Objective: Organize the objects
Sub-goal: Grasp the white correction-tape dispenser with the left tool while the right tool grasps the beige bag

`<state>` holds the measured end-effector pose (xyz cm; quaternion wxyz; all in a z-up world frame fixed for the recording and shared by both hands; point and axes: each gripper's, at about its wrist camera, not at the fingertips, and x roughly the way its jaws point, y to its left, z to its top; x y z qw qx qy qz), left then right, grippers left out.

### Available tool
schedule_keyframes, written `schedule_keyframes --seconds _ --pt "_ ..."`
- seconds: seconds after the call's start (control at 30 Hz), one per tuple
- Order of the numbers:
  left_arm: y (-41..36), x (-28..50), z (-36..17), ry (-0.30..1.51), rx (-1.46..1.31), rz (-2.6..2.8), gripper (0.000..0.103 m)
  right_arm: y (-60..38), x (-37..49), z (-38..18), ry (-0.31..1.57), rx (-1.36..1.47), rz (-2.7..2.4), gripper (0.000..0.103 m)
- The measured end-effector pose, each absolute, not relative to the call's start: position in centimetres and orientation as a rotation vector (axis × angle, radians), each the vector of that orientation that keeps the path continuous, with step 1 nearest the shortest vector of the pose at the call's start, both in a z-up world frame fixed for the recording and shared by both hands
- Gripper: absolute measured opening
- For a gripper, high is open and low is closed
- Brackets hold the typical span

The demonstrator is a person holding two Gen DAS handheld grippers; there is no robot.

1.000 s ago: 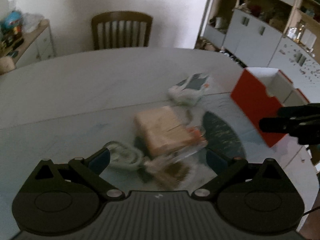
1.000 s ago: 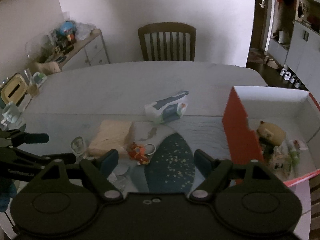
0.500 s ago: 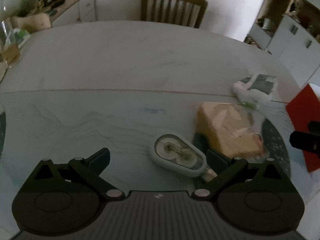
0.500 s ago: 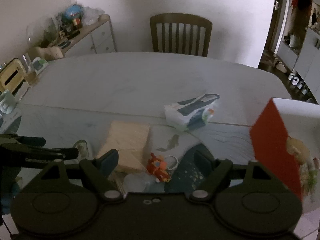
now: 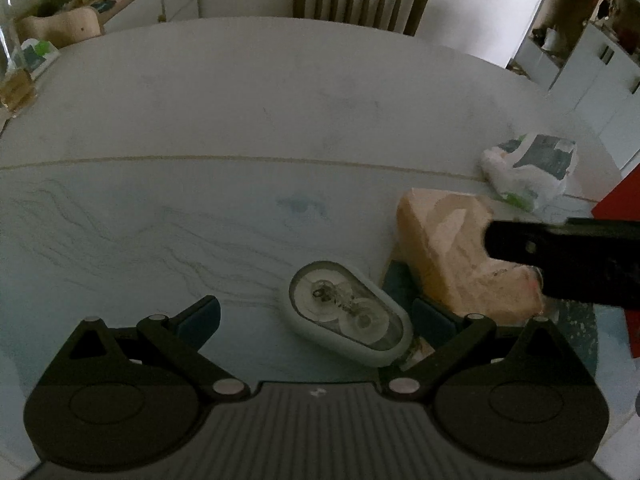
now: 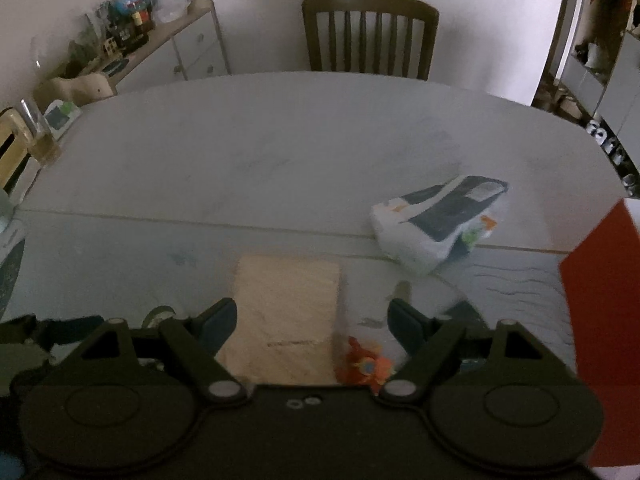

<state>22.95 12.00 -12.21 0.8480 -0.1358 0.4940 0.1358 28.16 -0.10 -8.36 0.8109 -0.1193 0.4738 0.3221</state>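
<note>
- The left gripper (image 5: 316, 316) has its fingers spread wide with nothing pinched; the oval tape dispenser (image 5: 349, 313) lies flat between them, nearer the right finger, and sits larger and closer in the left wrist view than half a second ago.
- The right gripper (image 6: 312, 320) is spread just as wide and has pushed forward: the beige tissue pack (image 6: 286, 320) that lay ahead of it half a second ago now lies between its fingers, not gripped.
- The small orange toy (image 6: 366, 362) rests just beside the pack's right edge, close to the right finger.
- In the left wrist view the right gripper's dark body now reaches in over the pack's far corner, where only its tip showed before.
- The printed plastic packet (image 6: 440, 220) lies farther out on the table seam, apart from the pack.
- The red box (image 6: 600, 292) stands at the right edge; its inside is out of sight now.
- Beyond the seam the table (image 6: 280, 152) runs bare to its rounded far rim.
- A wooden chair (image 6: 370, 36) stands behind that rim.
</note>
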Motion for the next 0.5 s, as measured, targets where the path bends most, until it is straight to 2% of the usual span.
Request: schedule_keyframes --seconds 0.27,0.5 --pt "12.2 22.4 -12.5 1.016 -0.286 0.262 0.103 1.5 28.5 -10.5 1.074 -0.266 0.692 0.083" --pt "13.4 23.3 -13.3 1.055 -0.353 0.311 0.103 2.4 28.7 -10.8 1.088 -0.263 0.690 0.088"
